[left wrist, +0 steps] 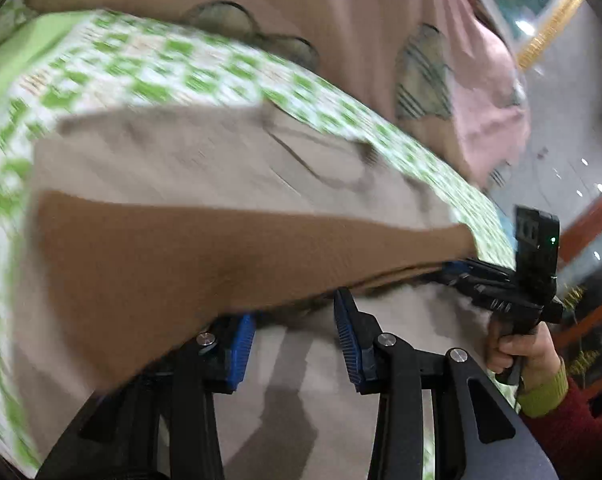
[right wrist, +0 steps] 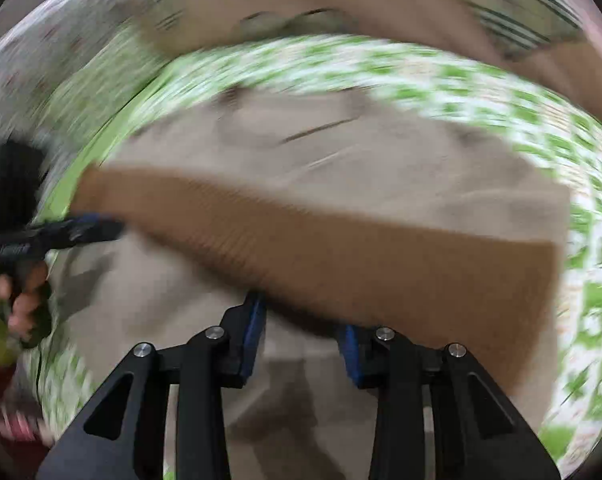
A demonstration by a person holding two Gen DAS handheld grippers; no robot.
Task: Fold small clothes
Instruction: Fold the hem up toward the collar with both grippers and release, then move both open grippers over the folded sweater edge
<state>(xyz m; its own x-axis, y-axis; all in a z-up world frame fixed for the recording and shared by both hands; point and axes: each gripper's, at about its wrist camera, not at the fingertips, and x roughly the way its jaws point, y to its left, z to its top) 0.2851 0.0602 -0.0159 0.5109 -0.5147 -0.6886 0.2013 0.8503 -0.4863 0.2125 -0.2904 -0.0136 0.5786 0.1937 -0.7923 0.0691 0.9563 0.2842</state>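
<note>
A small beige garment (left wrist: 205, 160) lies flat on the green-checked cloth, and its brown ribbed band (left wrist: 181, 248) is folded across its middle. My left gripper (left wrist: 297, 340) hovers just at the band's near edge. It is open, its blue pads (left wrist: 241, 344) stand apart and nothing is between them. In the right wrist view the same brown band (right wrist: 341, 256) runs above my right gripper (right wrist: 303, 340), which is also open and empty. My right gripper (left wrist: 457, 270) sits at the band's right end, and my left gripper (right wrist: 97, 224) at its left end. Both views are blurred.
The green-and-white checked cloth (left wrist: 173, 64) covers the table around the garment. A pink garment with striped patches (left wrist: 421, 76) lies behind it. A hand in a yellow-green cuff and red sleeve (left wrist: 541, 388) holds the right gripper. A tiled floor (left wrist: 561, 92) lies beyond the table's edge.
</note>
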